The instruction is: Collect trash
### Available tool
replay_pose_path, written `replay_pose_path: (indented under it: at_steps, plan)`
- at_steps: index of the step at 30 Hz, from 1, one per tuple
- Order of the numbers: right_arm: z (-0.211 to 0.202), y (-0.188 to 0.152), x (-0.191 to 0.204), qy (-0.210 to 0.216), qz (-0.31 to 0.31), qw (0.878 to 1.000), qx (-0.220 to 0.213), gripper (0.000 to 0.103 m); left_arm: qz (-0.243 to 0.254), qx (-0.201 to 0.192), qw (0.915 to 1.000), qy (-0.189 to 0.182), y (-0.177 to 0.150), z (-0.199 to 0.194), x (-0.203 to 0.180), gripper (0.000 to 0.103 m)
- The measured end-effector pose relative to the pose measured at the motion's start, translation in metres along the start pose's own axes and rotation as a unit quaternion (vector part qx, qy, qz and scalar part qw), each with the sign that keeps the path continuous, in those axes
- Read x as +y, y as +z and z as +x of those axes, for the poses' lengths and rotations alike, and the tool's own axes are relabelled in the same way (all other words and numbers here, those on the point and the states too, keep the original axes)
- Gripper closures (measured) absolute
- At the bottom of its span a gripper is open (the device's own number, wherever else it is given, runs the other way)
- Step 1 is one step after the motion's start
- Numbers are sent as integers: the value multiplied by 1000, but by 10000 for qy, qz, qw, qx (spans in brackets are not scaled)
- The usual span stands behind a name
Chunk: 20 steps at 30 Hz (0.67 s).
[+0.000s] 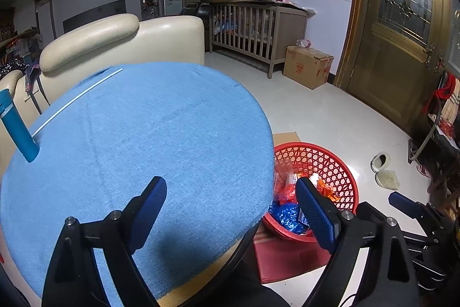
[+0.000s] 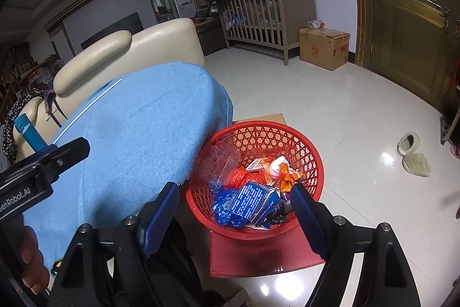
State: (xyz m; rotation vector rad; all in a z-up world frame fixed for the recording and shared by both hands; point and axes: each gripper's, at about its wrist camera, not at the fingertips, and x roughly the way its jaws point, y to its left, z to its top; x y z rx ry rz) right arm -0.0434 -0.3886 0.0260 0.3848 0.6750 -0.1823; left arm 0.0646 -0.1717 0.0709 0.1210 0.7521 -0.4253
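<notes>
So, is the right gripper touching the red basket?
Apart. The right wrist view shows the open right gripper above the red basket, its fingers clear of the rim.

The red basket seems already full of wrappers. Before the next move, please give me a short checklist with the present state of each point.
1. Left gripper is free: ok, jaws wide apart, nothing between them.
2. Right gripper is free: ok, open and holding nothing, above the basket.
3. Red basket is within reach and upright: ok, it stands on a red box beside the table.
4. Collected trash is inside the basket: ok, wrappers lie in it, none seen on the floor around.
5. Blue cloth has no trash left: cannot tell; only a blue bottle and a thin white stick show on it.
</notes>
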Motion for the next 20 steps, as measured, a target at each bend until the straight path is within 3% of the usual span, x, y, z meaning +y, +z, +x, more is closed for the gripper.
replay_pose_path:
  at_steps: [20]
  plan:
    - [3, -3, -1, 3, 11, 10000, 40, 21, 137, 17, 9999, -64, -1, -1, -4, 12]
